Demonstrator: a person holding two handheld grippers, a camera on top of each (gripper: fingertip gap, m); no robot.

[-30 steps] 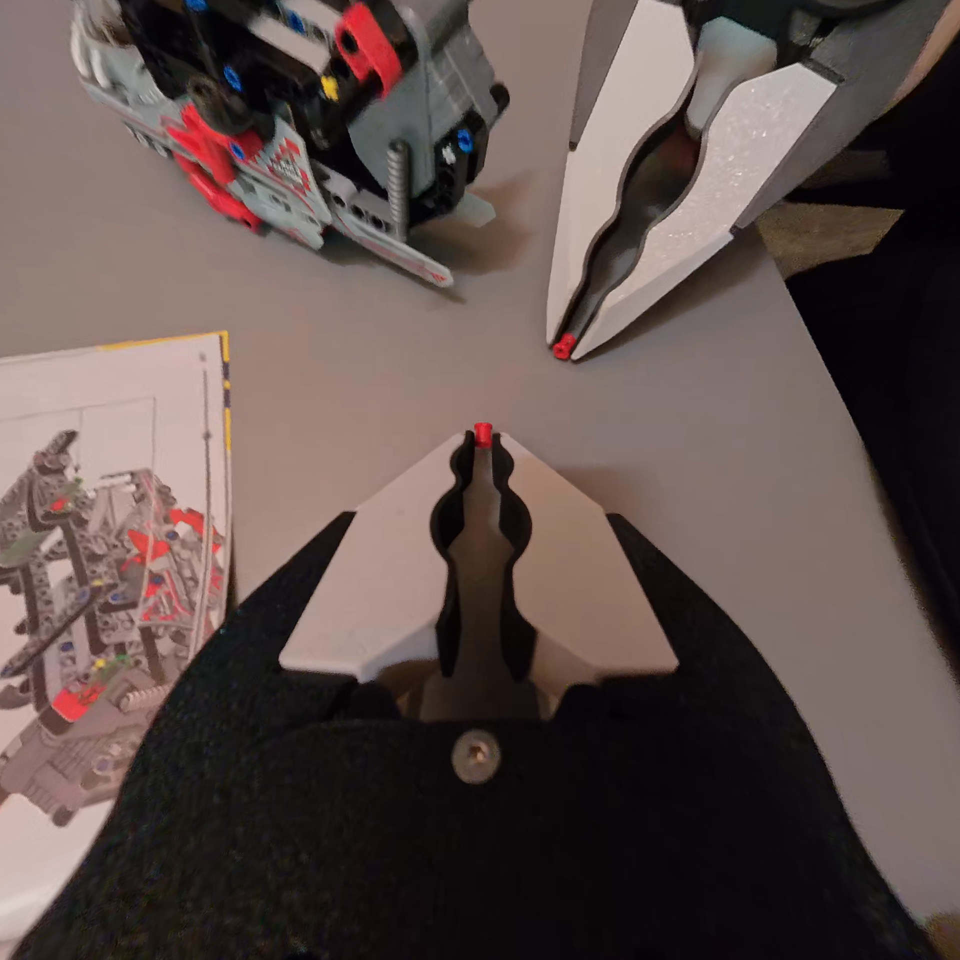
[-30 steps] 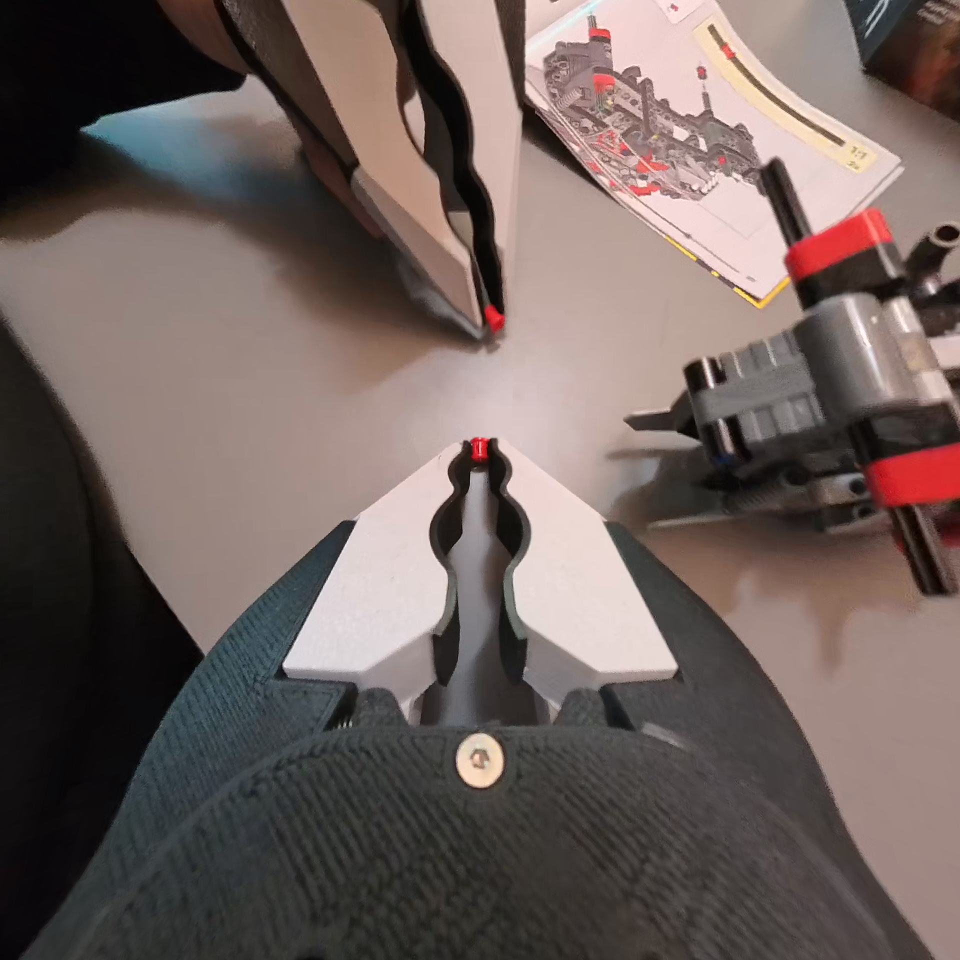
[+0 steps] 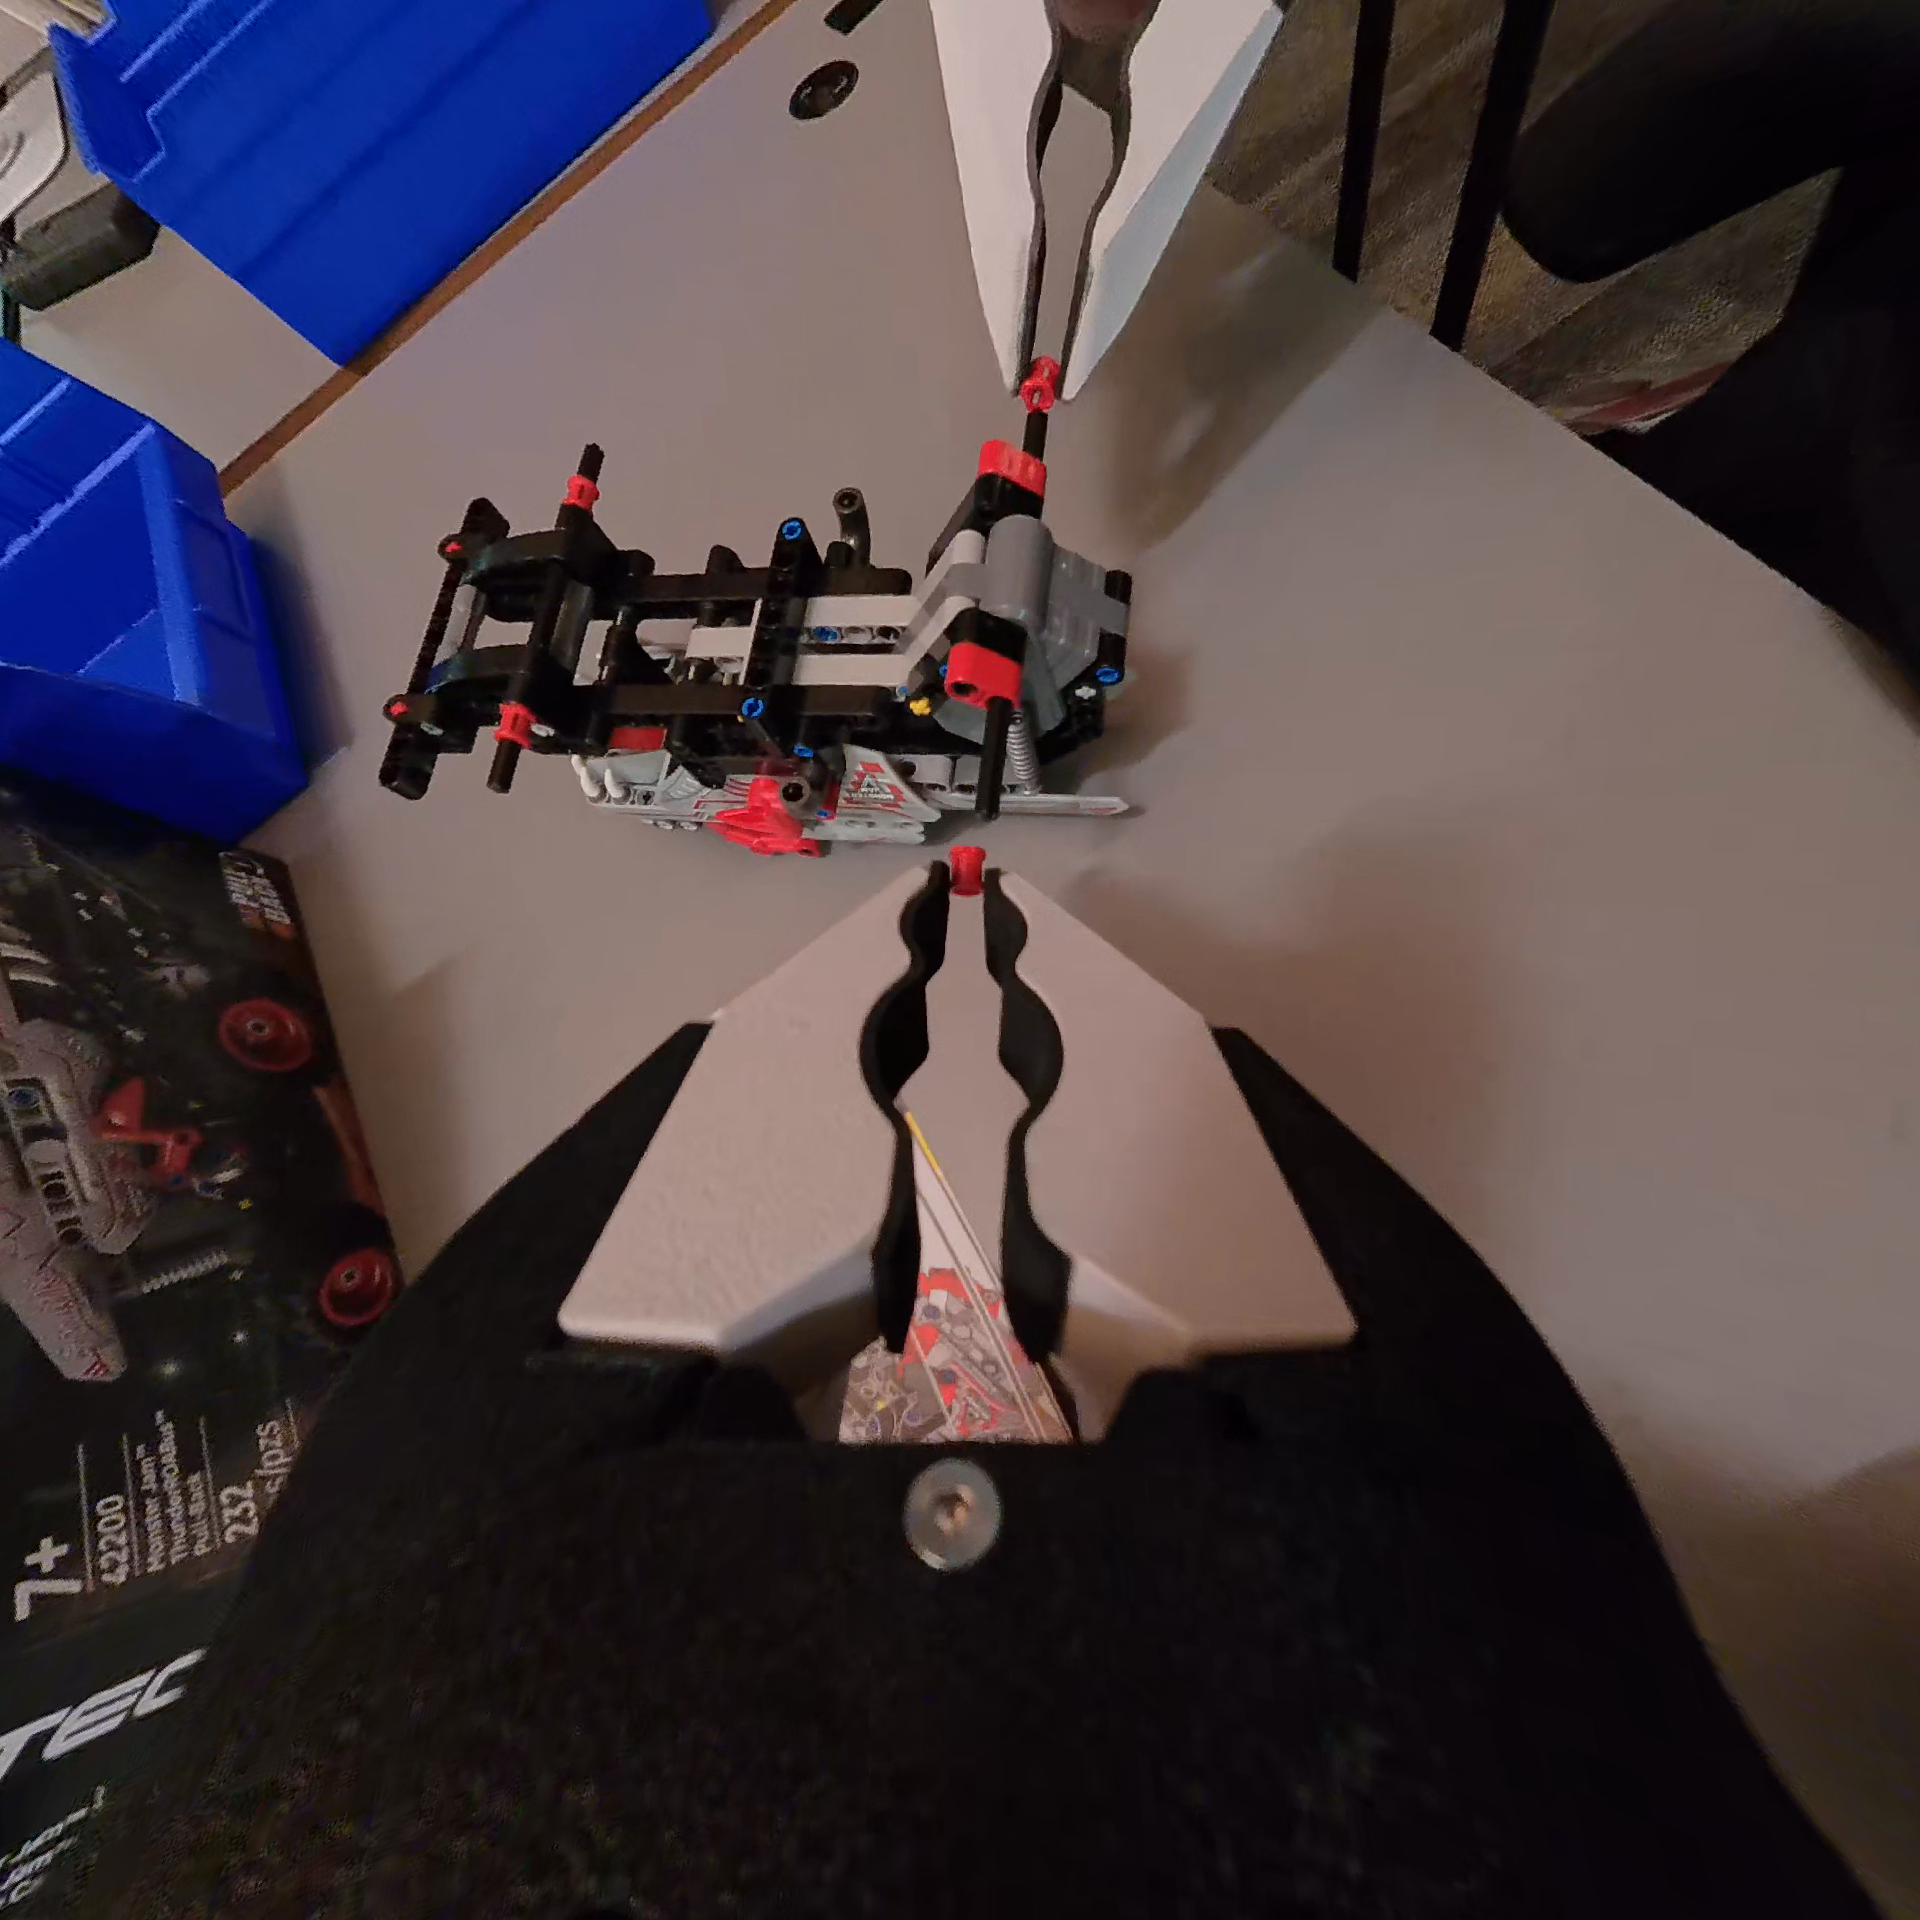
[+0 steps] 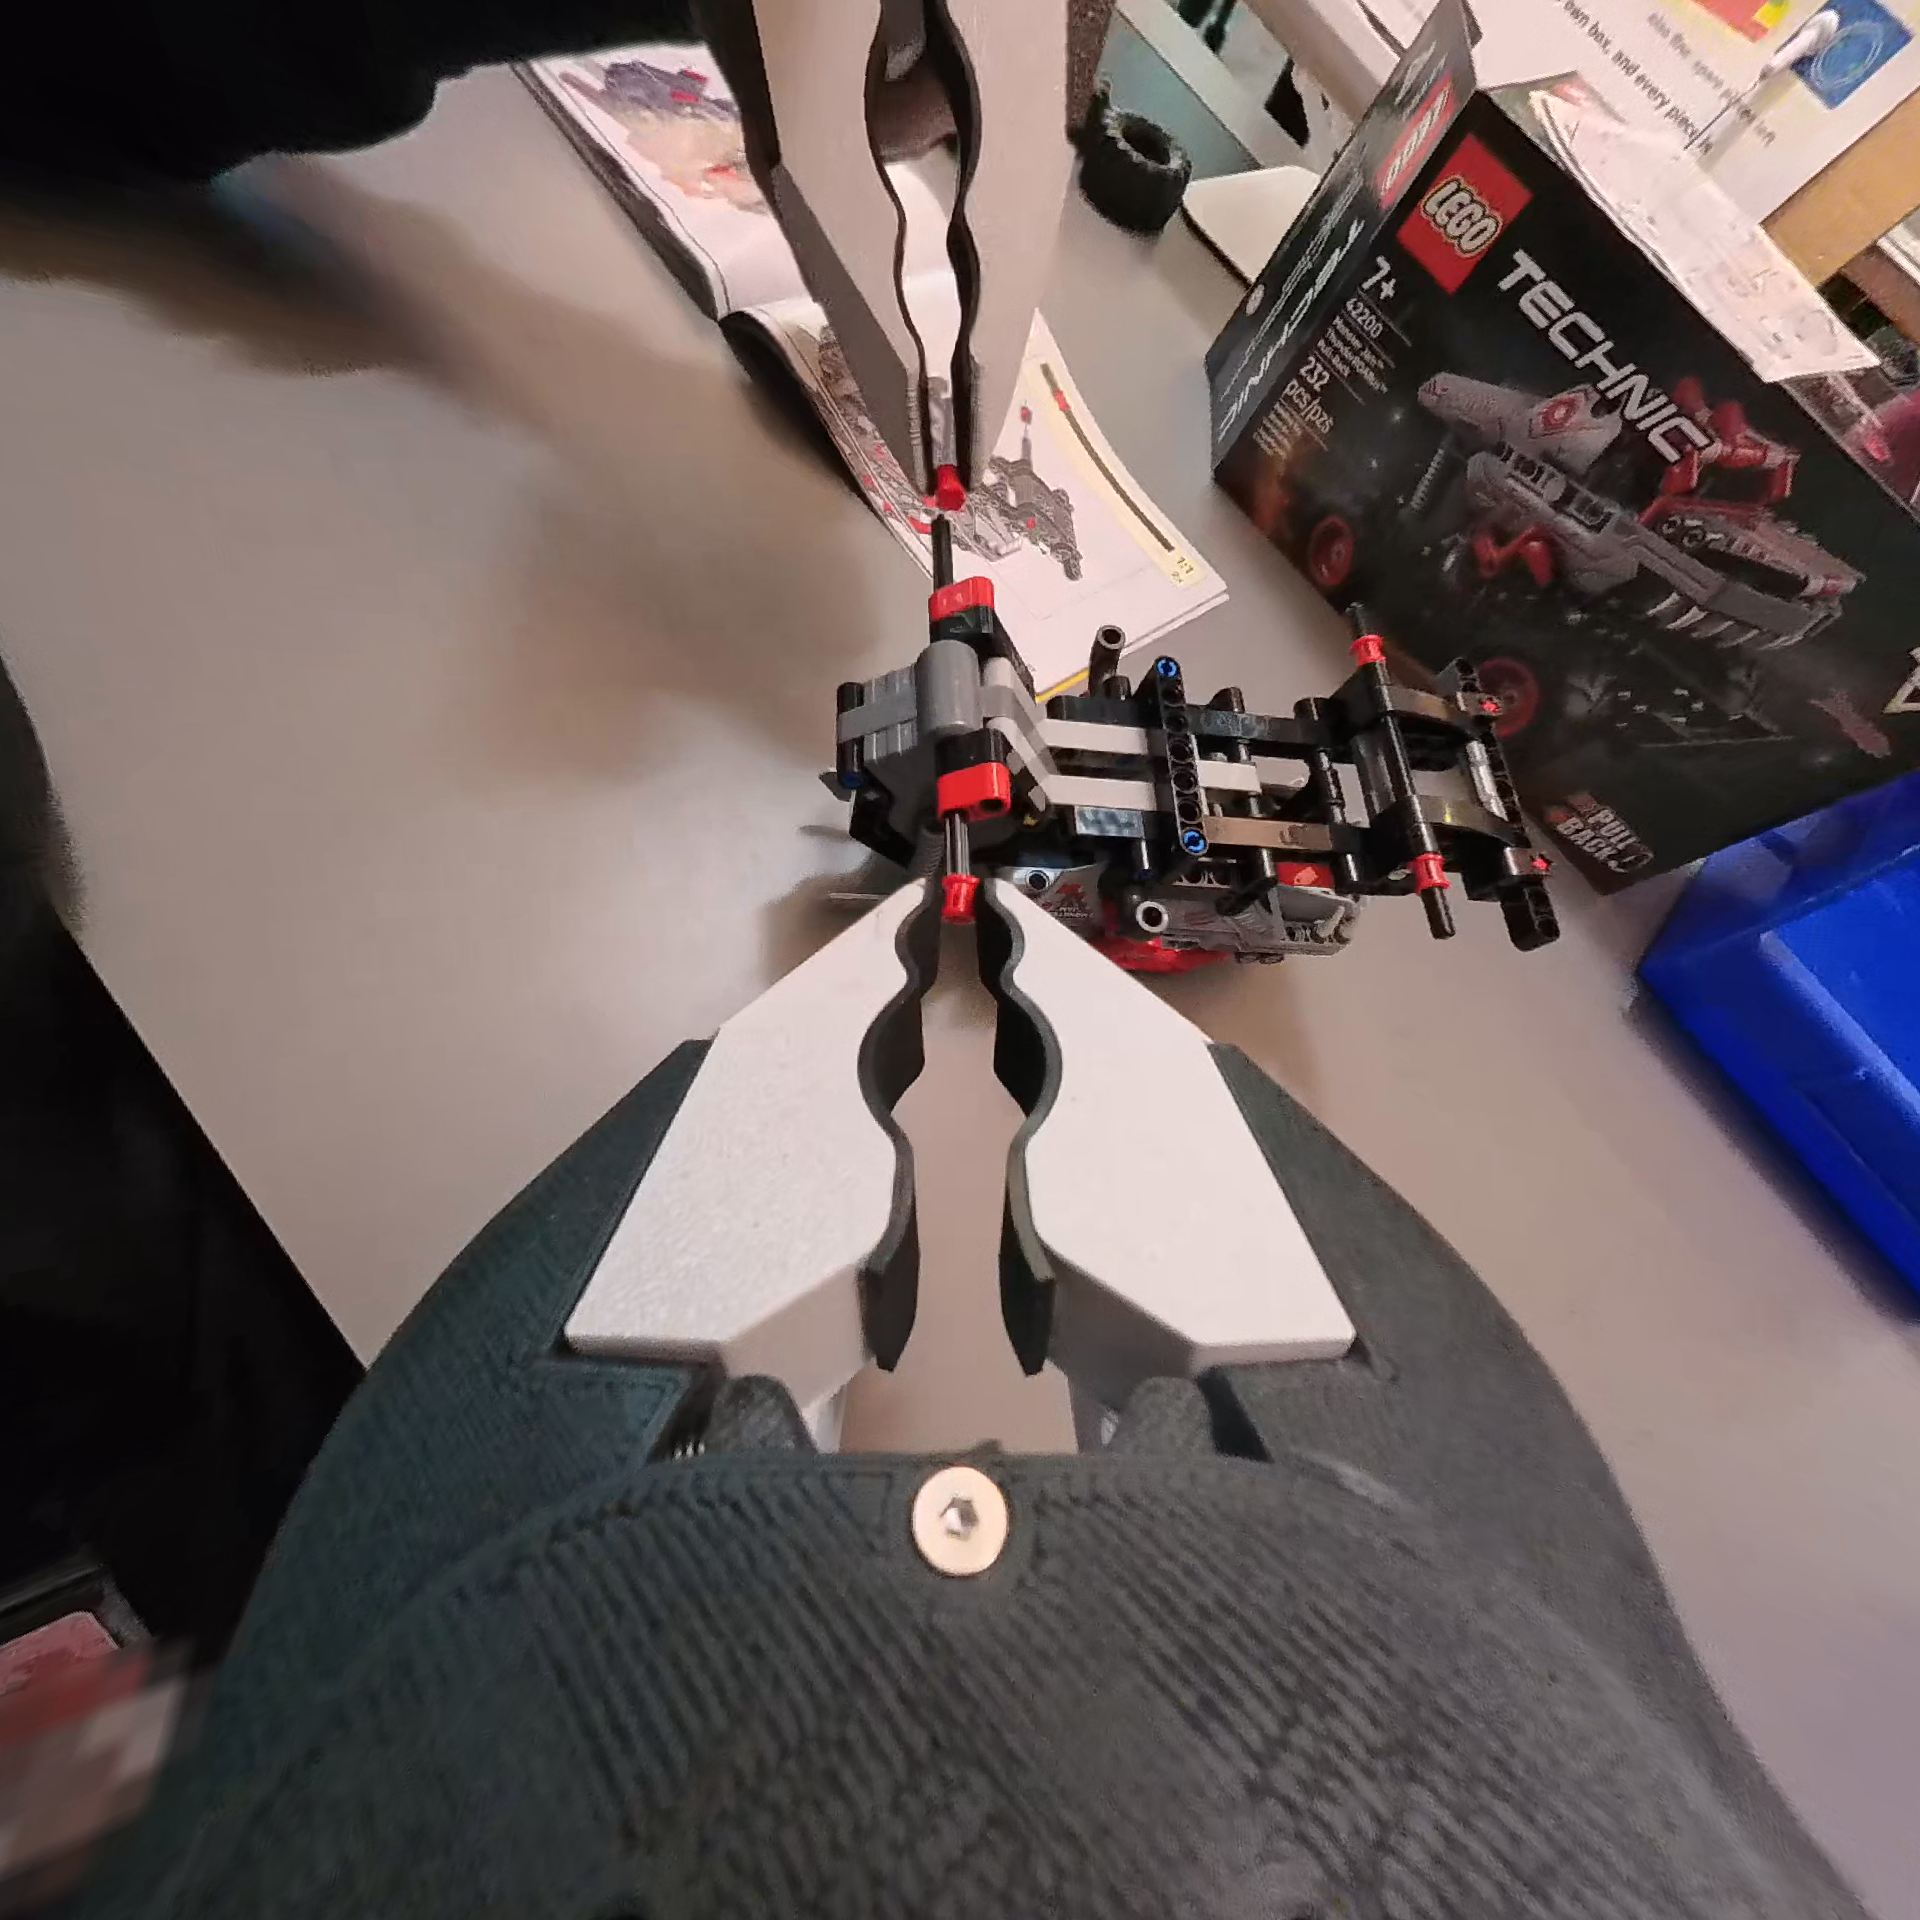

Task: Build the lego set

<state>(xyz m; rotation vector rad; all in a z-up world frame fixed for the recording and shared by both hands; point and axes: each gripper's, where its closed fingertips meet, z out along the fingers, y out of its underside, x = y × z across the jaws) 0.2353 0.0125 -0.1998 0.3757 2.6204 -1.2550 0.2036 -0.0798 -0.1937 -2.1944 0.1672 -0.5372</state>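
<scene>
1. My left hand-held gripper [image 3: 966,883], with pale grey fingers and black wavy pads, is pinched closed on a small red plastic bush [image 3: 966,869] at its very tips.
2. My right hand-held gripper [image 4: 958,902] is likewise clamped on a second small red bush [image 4: 957,896], which meets the near end of a thin black axle [image 4: 957,836] on the model.
3. The task's thing, a half-built black, grey and red Lego truck chassis [image 3: 748,665], lies on the grey surface [image 3: 1455,831] between the two grippers.
4. In the right wrist view the left gripper's bush sits at the tip of the axle's far end, above a red connector block [image 4: 961,600].
5. Two bright blue plastic storage bins [image 3: 343,145] stand at the far left of the surface; I cannot see what is in them.
6. A dark printed cardboard set box [image 4: 1538,457] stands beside the chassis, cut off at the frame edge.
7. An open white instruction booklet [image 4: 1081,499] lies behind the model, partly hidden by the left gripper.
8. A small black ribbed tyre [image 4: 1132,166] sits farther back, blurred.
9. The left side of the right wrist view is smeared and dark, hard to make out.
</scene>
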